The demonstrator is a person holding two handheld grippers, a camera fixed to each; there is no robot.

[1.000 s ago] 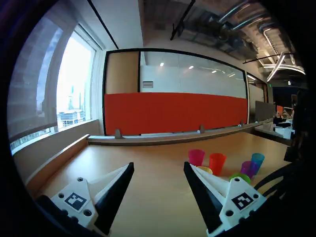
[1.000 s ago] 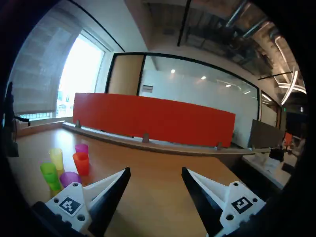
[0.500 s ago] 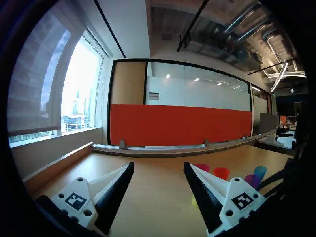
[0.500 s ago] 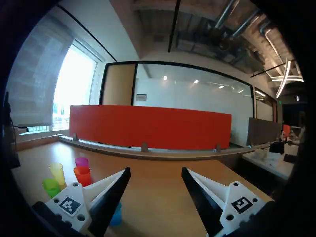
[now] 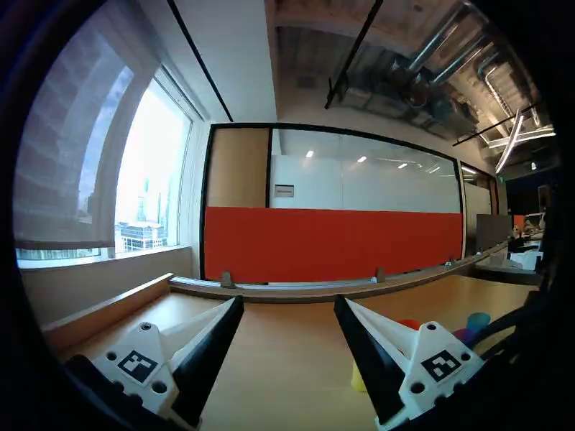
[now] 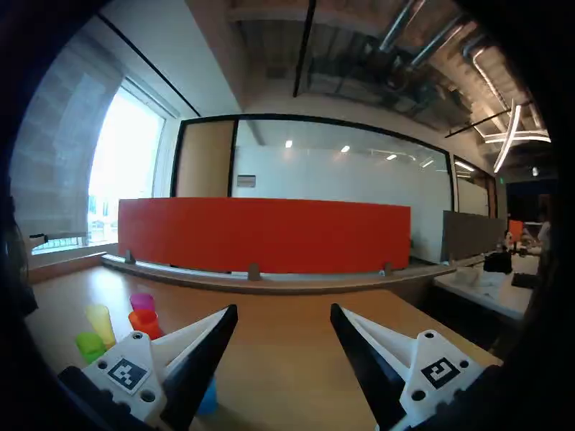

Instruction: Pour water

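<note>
Left claw (image 5: 287, 337): jaws spread wide, nothing between them, and I see bare tabletop (image 5: 287, 384) through the gap. It sits low over the wood and points at the red panel (image 5: 330, 244) along the far edge. The cups stand on the near side of the panel, toward its right end. A yellow cup (image 5: 356, 378) is half hidden behind the claw. An orange cup (image 5: 410, 324) shows only its rim. A purple cup (image 5: 464, 335) and a blue cup (image 5: 478, 320) are farther right. I cannot tell what is in them.

Right claw (image 6: 284, 345): also wide open, gripping nothing. From this side the cups sit before the panel (image 6: 262, 233), below its left end. The pink cup (image 6: 141, 302) is nearest the panel, with the orange cup (image 6: 146, 321) just in front of it. The yellow cup (image 6: 100, 325) and a green cup (image 6: 90, 346) are off to the left. The blue cup (image 6: 208, 397) is tucked behind the claw.
</note>
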